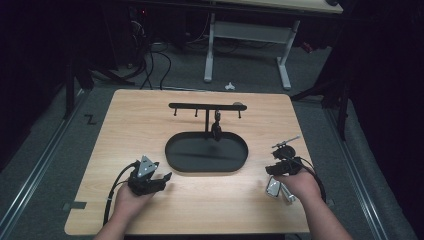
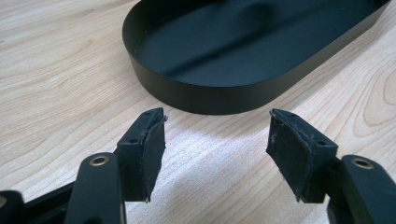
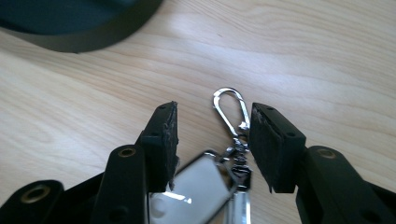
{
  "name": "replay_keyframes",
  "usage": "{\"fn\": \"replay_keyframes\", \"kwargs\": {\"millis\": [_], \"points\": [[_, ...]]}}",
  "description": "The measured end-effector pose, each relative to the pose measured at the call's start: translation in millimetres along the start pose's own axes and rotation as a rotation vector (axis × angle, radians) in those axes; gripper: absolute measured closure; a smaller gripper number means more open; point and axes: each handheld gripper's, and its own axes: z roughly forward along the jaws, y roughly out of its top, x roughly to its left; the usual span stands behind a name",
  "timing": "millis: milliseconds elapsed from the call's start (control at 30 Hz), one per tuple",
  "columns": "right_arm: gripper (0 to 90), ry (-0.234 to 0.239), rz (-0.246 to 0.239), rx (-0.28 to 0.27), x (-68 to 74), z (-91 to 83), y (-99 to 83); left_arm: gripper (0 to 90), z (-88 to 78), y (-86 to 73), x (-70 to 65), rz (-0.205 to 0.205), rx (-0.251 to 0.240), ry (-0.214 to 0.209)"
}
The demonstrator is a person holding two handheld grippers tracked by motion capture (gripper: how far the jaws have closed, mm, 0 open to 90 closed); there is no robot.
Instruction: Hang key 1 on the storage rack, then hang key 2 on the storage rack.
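High view: a keychain (image 1: 279,189) is seen lying on the table (image 1: 210,210) under the right gripper (image 1: 278,168), beside the black oval tray (image 1: 172,159) with its hook stand (image 1: 207,106), where one item already hangs. Left gripper view: the left gripper (image 2: 215,140) is held released and empty, near the tray rim. Right gripper view: the jaws are spread about the keychain's clasp (image 3: 230,108) without pressing it, so grasping and hanging are judged outstanding.

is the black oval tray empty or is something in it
Empty: the black oval metal tray shows only its bare dark floor in the high view and the left gripper view.
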Motion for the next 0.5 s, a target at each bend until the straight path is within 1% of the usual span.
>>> {"fn": "replay_keyframes", "kwargs": {"millis": [67, 233, 367, 400, 433, 500], "points": [[53.4, -0.002, 0.018, 0.006, -5.5, 2.1, -1.1, 37.1, -0.8, 0.4, -0.2, 0.007, 0.0, 0.001], [53.4, -0.015, 0.037, 0.008, -14.3, 3.5, -1.4, 37.2, -1.1, 1.1, -1.4, 0.009, -0.002, -0.001], [53.6, -0.014, 0.068, 0.006, -21.3, 3.7, 0.0, 37.1, -0.1, 1.3, -2.8, 0.026, 0.0, -0.004], [54.0, -0.011, 0.072, 0.009, -23.3, 3.9, 0.1, 37.2, 0.2, 1.3, -2.2, 0.028, -0.001, -0.003], [54.6, -0.008, 0.079, 0.013, -24.7, 4.7, 0.0, 37.1, 0.7, 0.9, -1.6, 0.022, -0.002, -0.005], [55.9, -0.001, 0.073, 0.03, -27.8, 8.2, -0.3, 37.2, 1.3, -0.1, -1.3, 0.03, 0.007, -0.006]]}}
